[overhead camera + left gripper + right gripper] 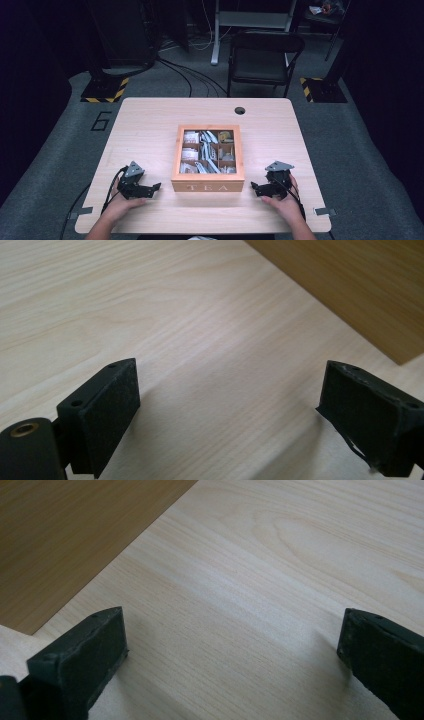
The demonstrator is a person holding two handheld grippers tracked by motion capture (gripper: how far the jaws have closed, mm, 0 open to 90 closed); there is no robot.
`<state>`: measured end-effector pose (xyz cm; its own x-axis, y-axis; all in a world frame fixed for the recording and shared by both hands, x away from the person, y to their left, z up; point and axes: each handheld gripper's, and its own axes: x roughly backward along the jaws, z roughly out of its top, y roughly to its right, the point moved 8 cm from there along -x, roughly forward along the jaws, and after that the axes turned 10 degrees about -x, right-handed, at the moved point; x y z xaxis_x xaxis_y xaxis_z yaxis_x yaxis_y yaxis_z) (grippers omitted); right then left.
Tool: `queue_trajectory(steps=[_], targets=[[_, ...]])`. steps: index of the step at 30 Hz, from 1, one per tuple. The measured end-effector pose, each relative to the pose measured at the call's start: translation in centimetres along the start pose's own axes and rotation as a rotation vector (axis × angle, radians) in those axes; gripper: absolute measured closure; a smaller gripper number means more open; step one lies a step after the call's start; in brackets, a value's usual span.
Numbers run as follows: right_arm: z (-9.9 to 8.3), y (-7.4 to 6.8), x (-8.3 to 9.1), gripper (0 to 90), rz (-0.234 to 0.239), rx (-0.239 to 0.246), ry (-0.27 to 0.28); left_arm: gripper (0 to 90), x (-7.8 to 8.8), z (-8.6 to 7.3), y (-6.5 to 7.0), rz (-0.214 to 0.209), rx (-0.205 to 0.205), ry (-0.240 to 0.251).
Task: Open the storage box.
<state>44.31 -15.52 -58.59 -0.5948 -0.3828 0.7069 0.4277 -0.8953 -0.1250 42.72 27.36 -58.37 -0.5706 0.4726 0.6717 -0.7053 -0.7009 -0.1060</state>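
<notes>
- The bench [150, 130] was pale wood with fine straight grain, smooth and matt.
- The tea box [207, 187] was darker, honey-coloured wood with a smooth, dull finish; its lid looked like clear glass or plastic.
- The packets [209, 152] inside looked like white paper.
- The left claw [227, 410] and right claw [235, 655] had black matt pads with a rough, grainy face.
- The floor [360, 150] was grey carpet.
- The chair [265, 55] looked like black metal.

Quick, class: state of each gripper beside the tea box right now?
Left gripper: open, holding nothing, fingers apart over bare table.
Right gripper: open, holding nothing, fingers spread wide.
</notes>
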Motion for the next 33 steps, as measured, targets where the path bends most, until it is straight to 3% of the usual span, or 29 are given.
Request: queue_trajectory(steps=[1, 2, 7, 8, 10, 14, 27, 31, 33], targets=[[0.00, -0.01, 0.00, 0.0, 0.000, -0.001, 0.000, 9.8, -0.04, -0.07, -0.05, 0.022, -0.027, -0.009], [0.00, 0.00, 0.00, 0.0, 0.001, 0.000, 0.000, 10.1, -0.10, -0.04, -0.09, 0.032, -0.025, -0.014], [-0.02, 0.00, 0.01, 0.0, -0.003, -0.002, 0.001, 11.6, -0.40, 0.19, -0.57, 0.071, 0.011, -0.017], [-0.02, -0.03, 0.02, 0.0, -0.003, -0.004, 0.003, 13.0, -0.42, 0.25, -0.76, 0.083, 0.036, -0.012], [-0.01, -0.03, 0.01, 0.0, -0.003, -0.005, 0.005, 13.2, -0.45, 0.24, -0.88, 0.093, 0.033, -0.014], [-0.01, 0.00, 0.00, 0.0, -0.008, -0.005, 0.005, 13.1, -0.37, 0.21, -0.83, 0.077, 0.034, -0.025], [-0.08, -0.07, 0.11, 1.0, -0.011, -0.009, 0.008, 13.7, -0.36, 0.23, -0.93, 0.084, 0.036, -0.020], [0.06, -0.05, 0.27, 9.7, -0.026, -0.029, 0.036, 16.8, -0.33, 0.27, -0.88, 0.085, 0.049, -0.015], [0.14, -0.13, 0.43, 16.0, -0.018, -0.023, 0.031, 23.9, -0.07, 0.39, -0.88, 0.079, 0.053, -0.020]])
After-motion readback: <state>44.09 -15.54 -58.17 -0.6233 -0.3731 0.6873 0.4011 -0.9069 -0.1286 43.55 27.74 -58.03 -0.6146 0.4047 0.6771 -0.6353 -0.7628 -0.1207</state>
